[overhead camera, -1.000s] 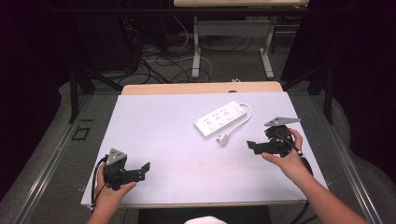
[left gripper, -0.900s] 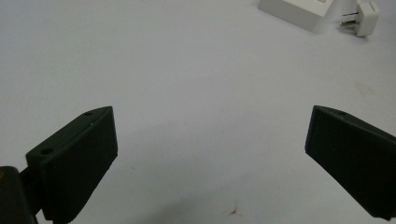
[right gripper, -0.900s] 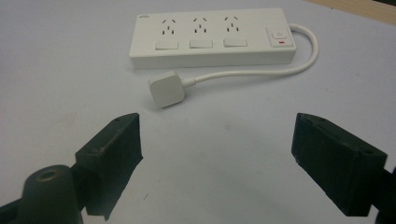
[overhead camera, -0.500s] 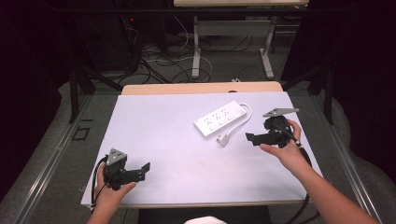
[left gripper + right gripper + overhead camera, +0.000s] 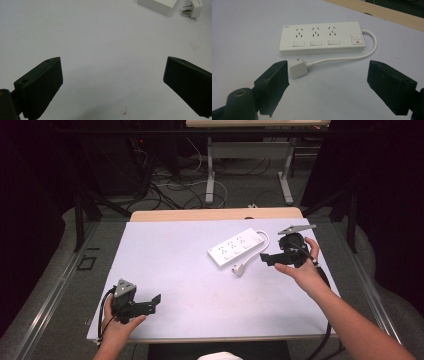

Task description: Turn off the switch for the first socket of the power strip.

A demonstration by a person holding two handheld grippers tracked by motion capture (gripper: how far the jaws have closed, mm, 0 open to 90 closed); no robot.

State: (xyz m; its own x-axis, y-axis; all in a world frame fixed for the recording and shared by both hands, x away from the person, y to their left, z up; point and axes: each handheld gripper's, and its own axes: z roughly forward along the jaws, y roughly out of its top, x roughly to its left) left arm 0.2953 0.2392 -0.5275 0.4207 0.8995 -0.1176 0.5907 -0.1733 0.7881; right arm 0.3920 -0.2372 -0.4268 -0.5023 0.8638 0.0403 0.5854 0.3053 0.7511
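A white power strip [image 5: 236,248] with three sockets lies right of the table's middle; in the right gripper view the power strip [image 5: 319,37] lies flat with its short cord looping back to a white plug [image 5: 298,68]. The plug [image 5: 240,269] rests on the table just in front of the strip. My right gripper [image 5: 266,259] hovers open, just right of the plug, with the plug close to its left jaw in the right gripper view [image 5: 327,85]. My left gripper [image 5: 155,301] is held open near the front left, over bare tabletop [image 5: 112,82].
The white table top [image 5: 180,265] has a wooden strip [image 5: 215,214] along its far edge. Beyond it stand table legs and cables [image 5: 170,185] on a dark floor. The strip and plug [image 5: 192,6] sit at the left gripper view's top right corner.
My right gripper has moved up and left toward the plug and strip. The left gripper has stayed in place.
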